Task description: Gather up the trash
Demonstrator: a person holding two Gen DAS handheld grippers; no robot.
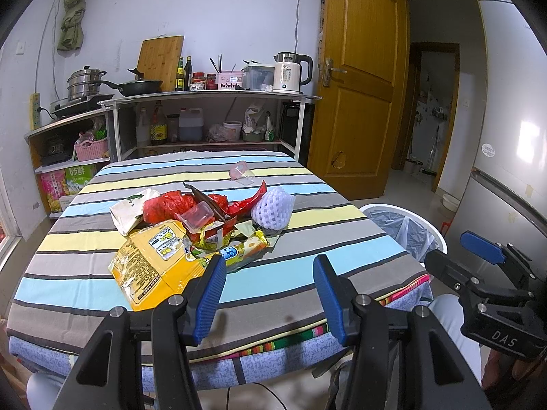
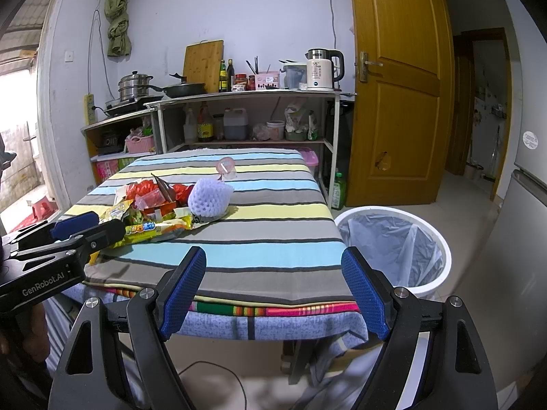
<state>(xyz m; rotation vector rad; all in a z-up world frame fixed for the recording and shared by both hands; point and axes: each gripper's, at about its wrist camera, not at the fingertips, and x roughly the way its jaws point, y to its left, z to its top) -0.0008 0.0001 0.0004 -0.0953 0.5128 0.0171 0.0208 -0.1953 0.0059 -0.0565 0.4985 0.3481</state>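
A pile of trash lies on the striped table point(image 1: 307, 249): a yellow snack bag point(image 1: 154, 263), a red plastic bag point(image 1: 167, 205), a clear plastic box point(image 1: 198, 217), a white foam fruit net point(image 1: 273, 208) and a pale wrapper point(image 1: 128, 210). A pink-lidded clear cup point(image 1: 241, 172) lies farther back. My left gripper point(image 1: 270, 273) is open and empty, just in front of the yellow bag. My right gripper point(image 2: 273, 270) is open and empty over the table's front edge, and it shows at the right in the left wrist view point(image 1: 478, 249). A white bin point(image 2: 393, 249) with a clear liner stands right of the table.
A shelf unit point(image 1: 205, 99) with pots, bottles and a kettle point(image 1: 290, 71) stands behind the table. A wooden door point(image 1: 359, 85) is open at the right, next to a fridge point(image 1: 512, 119). A green bottle point(image 2: 338, 189) stands on the floor by the table.
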